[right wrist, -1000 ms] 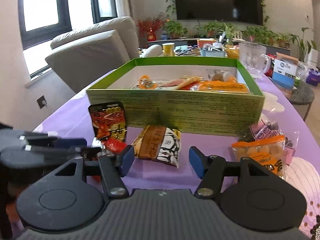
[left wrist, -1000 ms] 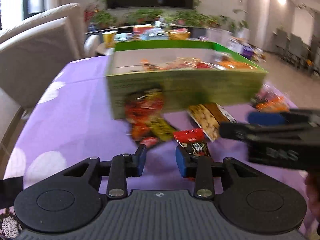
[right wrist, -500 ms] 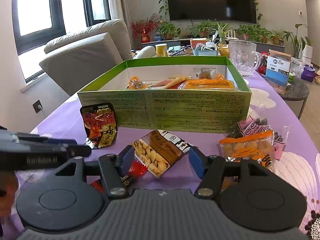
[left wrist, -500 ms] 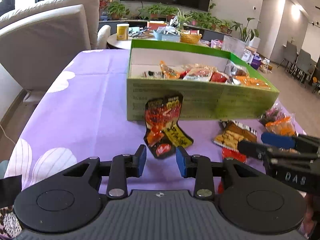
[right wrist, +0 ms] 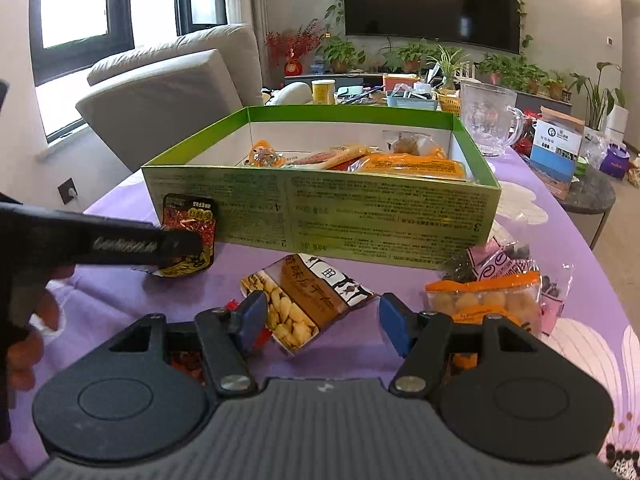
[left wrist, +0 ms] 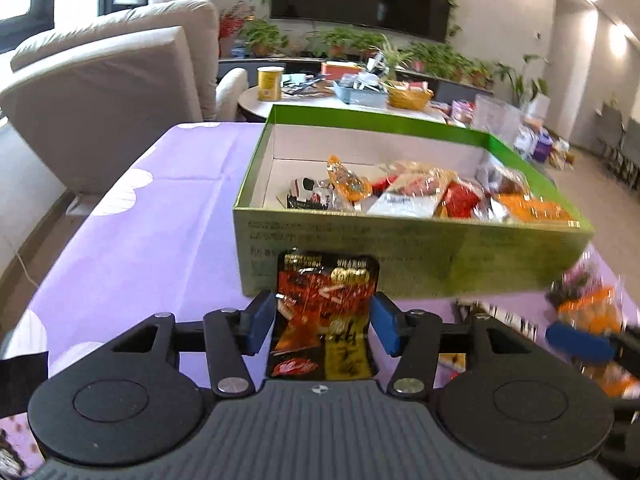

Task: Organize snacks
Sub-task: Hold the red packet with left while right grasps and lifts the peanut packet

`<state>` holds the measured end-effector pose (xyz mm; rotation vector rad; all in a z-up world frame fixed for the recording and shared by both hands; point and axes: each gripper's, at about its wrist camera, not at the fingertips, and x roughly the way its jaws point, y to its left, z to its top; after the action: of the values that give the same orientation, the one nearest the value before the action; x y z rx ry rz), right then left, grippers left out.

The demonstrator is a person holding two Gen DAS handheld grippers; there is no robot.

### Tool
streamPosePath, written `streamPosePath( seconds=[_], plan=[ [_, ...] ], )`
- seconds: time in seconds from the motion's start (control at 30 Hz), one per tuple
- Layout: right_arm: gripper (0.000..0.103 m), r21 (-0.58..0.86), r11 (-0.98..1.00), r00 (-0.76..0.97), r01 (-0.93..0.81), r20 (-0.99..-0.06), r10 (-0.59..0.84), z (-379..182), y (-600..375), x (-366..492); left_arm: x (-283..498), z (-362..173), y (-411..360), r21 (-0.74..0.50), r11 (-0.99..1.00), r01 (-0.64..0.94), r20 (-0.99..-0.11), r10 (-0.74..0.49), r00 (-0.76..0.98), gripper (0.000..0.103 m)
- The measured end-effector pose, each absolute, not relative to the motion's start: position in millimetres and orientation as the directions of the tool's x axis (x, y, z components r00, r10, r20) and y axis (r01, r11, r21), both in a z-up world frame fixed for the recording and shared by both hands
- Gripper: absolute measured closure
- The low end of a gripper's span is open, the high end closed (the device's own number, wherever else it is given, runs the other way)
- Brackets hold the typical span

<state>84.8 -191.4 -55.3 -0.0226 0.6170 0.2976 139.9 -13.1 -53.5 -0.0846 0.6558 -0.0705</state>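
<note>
Both tongs spread: L (left wrist: 323, 322) round red packet (left wrist: 326, 304), R (right wrist: 322, 322) round nut packet (right wrist: 298, 306); green box (right wrist: 320, 216) w/ assorted snacks.

The red-and-black snack packet (left wrist: 326, 308) is glossy foil-like film that catches the light. The peanut packet (right wrist: 308, 300) is shiny plastic, partly clear over the nuts. The green box (right wrist: 360, 216) is smooth printed cardboard with a plain white, matt inside. The tablecloth (left wrist: 160, 232) looks like soft matt purple cloth with fold creases. The left gripper (left wrist: 322, 322) and right gripper (right wrist: 322, 322) are matt black plastic with blue rubbery-looking pads (left wrist: 258, 322) and bright metal screws. The glass pitcher (right wrist: 486, 120) is clear and patterned.
</note>
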Motion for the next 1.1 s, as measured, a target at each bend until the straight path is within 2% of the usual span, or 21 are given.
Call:
streamPosePath(
  seconds=[0.2, 0.3, 0.4, 0.73, 0.77, 0.8, 0.87, 1.1],
  plan=[
    [0.051, 0.099, 0.955, 0.769, -0.280, -0.573, 0.285, -58.2, -197.6, 85.2, 143.2, -57.7, -20.7, -0.026, 0.997, 0.074, -0.615, -0.074, 0.785, 0.052],
    [0.051, 0.093, 0.953, 0.771, -0.290, -0.567, 0.290, -57.1, -197.2, 86.3, 147.6, -61.6, -24.1, 0.000, 0.994, 0.105, -0.648, -0.080, 0.758, 0.044],
    [0.051, 0.066, 0.947, 0.775, -0.315, -0.558, 0.296, -56.7, -194.9, 87.0, 150.5, -65.4, -26.3, 0.008, 0.994, 0.111, -0.659, -0.078, 0.748, 0.042],
    [0.051, 0.053, 0.910, 0.737, -0.411, -0.569, 0.366, -58.4, -194.6, 107.9, 158.6, -66.3, -24.0, 0.001, 0.994, 0.109, -0.659, -0.081, 0.748, 0.042],
    [0.051, 0.046, 0.905, 0.731, -0.422, -0.573, 0.370, -58.7, -194.1, 108.7, 158.2, -66.4, -23.0, -0.002, 0.994, 0.113, -0.657, -0.086, 0.749, 0.043],
    [0.051, 0.040, 0.899, 0.723, -0.435, -0.579, 0.376, -58.6, -192.8, 110.5, 157.8, -66.4, -22.0, -0.002, 0.994, 0.113, -0.654, -0.087, 0.751, 0.048],
    [0.051, 0.016, 0.891, 0.710, -0.455, -0.598, 0.373, -59.0, -189.4, 112.9, 156.8, -66.4, -19.3, -0.012, 0.993, 0.115, -0.651, -0.095, 0.753, 0.049],
    [0.050, 0.047, 0.922, 0.723, -0.384, -0.605, 0.332, -59.7, -190.4, 104.7, 147.9, -65.2, -17.7, -0.019, 0.994, 0.107, -0.640, -0.094, 0.762, 0.050]
  ],
)
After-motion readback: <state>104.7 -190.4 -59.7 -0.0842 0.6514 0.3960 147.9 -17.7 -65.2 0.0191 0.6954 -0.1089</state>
